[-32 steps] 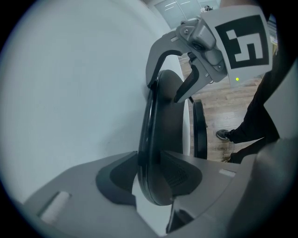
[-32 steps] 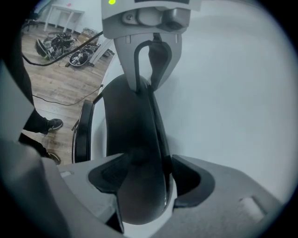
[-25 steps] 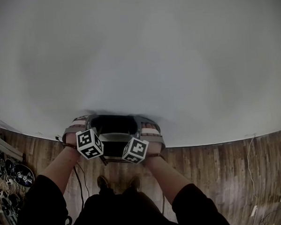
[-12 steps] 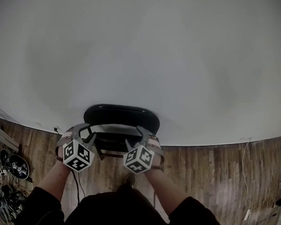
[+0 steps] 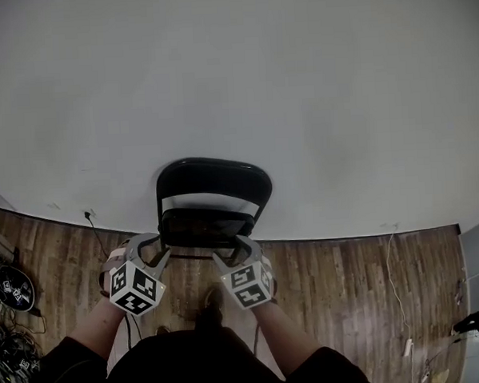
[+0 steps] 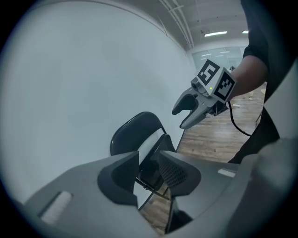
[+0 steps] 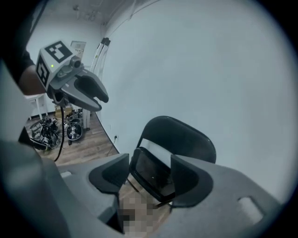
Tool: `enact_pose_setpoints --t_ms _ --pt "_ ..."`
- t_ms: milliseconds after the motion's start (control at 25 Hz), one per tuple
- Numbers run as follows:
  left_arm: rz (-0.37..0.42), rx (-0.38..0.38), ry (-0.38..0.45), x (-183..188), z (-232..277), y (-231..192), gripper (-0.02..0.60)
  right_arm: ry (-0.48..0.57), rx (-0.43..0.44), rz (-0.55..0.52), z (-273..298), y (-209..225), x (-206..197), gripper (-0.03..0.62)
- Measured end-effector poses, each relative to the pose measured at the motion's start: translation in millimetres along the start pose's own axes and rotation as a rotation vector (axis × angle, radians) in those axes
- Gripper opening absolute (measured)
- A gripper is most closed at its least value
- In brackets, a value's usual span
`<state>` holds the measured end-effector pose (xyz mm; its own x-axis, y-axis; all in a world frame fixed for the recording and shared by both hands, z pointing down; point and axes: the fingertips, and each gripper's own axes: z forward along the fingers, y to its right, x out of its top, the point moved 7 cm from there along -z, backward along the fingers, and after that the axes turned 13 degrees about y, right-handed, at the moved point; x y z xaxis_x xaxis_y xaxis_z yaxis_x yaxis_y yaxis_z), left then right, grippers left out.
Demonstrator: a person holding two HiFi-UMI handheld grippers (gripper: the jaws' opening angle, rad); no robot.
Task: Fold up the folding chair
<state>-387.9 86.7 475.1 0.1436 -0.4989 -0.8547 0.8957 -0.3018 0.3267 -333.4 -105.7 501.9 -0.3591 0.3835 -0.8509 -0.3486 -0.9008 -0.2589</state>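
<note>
Forward, left tool [image 5: 154, 249], right tool [image 5: 233, 253], tilted down

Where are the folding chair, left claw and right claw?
folding chair [image 5: 213, 178], head view, on the backrest.
left claw [image 6: 148, 163], left gripper view, midway between its fingertips.
right claw [image 7: 150, 167], right gripper view, midway between its fingertips; jaws closing, nothing between them.

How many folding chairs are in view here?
1: the black folding chair stands on the wooden floor against the white wall. Clutter at the far left might hide others.
</note>
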Motion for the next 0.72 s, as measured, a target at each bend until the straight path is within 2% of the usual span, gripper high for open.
enact_pose_setpoints --t_ms 160,320,560,720 --pt "-0.081 -0.055 0.1 -3 -28 28 0.133 0.037 0.004 0.114 -39 -43 3 0.266" --pt "-0.15 -0.094 0.179 10 -62 56 0.126 0.126 0.031 0.187 -80 -77 22 0.219" --pt "-0.124 -0.138 0.231 39 -89 100 0.109 0.223 0.095 0.195 -112 -104 33 0.155" --pt "-0.14 -0.122 0.228 51 -96 125 0.085 0.257 0.138 0.238 -134 -106 23 0.113"
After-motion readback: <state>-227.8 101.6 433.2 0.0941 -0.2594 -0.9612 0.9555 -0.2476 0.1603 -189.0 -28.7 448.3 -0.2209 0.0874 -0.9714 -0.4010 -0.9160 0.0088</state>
